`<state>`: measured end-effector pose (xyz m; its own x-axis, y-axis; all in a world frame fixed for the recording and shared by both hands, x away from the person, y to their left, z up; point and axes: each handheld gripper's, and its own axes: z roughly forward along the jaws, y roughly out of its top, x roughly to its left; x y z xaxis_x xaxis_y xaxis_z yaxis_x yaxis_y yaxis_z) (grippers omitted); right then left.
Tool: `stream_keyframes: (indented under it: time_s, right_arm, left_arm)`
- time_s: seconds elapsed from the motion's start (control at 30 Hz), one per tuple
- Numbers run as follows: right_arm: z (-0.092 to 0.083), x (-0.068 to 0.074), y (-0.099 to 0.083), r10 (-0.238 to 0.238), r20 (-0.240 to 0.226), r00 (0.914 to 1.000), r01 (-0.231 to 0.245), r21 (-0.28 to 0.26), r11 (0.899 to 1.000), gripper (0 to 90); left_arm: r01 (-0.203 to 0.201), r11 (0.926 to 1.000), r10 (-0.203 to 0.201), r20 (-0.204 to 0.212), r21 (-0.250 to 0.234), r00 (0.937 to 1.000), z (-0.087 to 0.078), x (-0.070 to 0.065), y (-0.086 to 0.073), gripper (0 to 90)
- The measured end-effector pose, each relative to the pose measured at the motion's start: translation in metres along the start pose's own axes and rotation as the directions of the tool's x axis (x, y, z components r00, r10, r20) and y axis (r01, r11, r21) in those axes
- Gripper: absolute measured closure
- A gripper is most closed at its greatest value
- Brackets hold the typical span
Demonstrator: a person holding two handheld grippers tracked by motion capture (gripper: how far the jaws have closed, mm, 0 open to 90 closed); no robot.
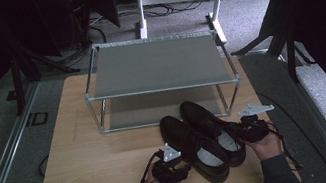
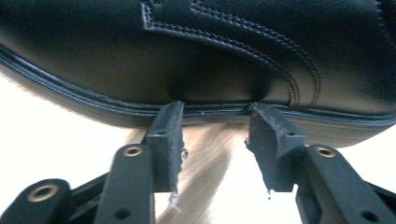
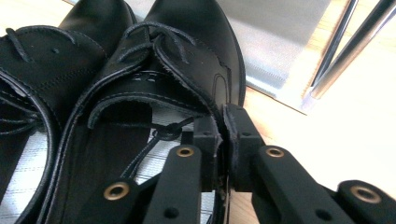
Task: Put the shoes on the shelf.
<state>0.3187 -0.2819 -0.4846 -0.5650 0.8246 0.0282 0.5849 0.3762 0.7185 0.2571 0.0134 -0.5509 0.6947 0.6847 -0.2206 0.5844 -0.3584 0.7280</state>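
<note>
Two black leather lace-up shoes stand side by side on the wooden table (image 1: 90,150), in front of a two-tier metal rack (image 1: 156,64). The right gripper (image 3: 223,122) is clamped on the outer collar wall of the right shoe (image 3: 154,93), one jaw inside, one outside. The left gripper (image 2: 215,109) is released: its tips meet the sole edge of the left shoe (image 2: 196,51), gripping nothing. The high view alone shows both hands at the shoes' heels.
</note>
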Motion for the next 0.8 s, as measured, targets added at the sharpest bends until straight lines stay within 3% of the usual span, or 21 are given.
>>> stream_keyframes:
  time_s: [0.13,0.17,0.23,0.47,0.5,0.6,0.7,0.8]
  right_arm:
    - [-0.001,0.0,0.0,0.0,0.01,0.9999,0.0,-0.002,1.0,77.8]
    - [-0.004,0.002,-0.001,0.004,0.013,0.9999,-0.004,-0.006,1.0,70.7]
    - [-0.009,0.004,-0.001,-0.004,0.007,1.0,0.004,-0.019,1.0,66.3]
    - [-0.029,0.017,0.004,-0.013,-0.001,0.9999,0.013,-0.051,0.999,60.2]
    - [-0.032,0.019,0.005,-0.007,-0.007,0.9999,0.006,-0.061,0.998,59.5]
    - [-0.036,0.022,0.007,-0.002,-0.014,0.9999,0.001,-0.074,0.997,58.3]
    - [-0.04,0.029,0.008,-0.008,-0.021,0.9997,0.006,-0.073,0.997,56.5]
    - [-0.04,0.031,0.007,-0.003,-0.029,0.9996,0.001,-0.068,0.998,55.6]
  left_arm:
    - [0.002,0.9999,-0.002,0.003,-0.011,1.0,-0.002,0.002,-0.001,50.9]
    - [0.006,0.9998,-0.006,0.002,-0.017,1.0,-0.004,0.003,-0.001,49.4]
    - [0.012,0.9994,-0.013,-0.001,-0.033,0.9999,-0.01,0.007,0.0,48.7]
    - [0.009,0.9987,-0.013,-0.072,-0.049,0.9973,-0.031,0.026,-0.002,47.9]
    - [0.011,0.9989,-0.015,-0.098,-0.046,0.9951,-0.035,0.032,-0.004,47.8]
    - [0.014,0.9989,-0.019,-0.117,-0.044,0.993,-0.039,0.038,-0.006,47.8]
    - [0.016,0.9995,-0.02,-0.162,-0.029,0.9866,-0.044,0.049,-0.014,47.6]
    - [0.026,0.9995,-0.029,-0.176,-0.019,0.9839,-0.046,0.056,-0.018,47.6]
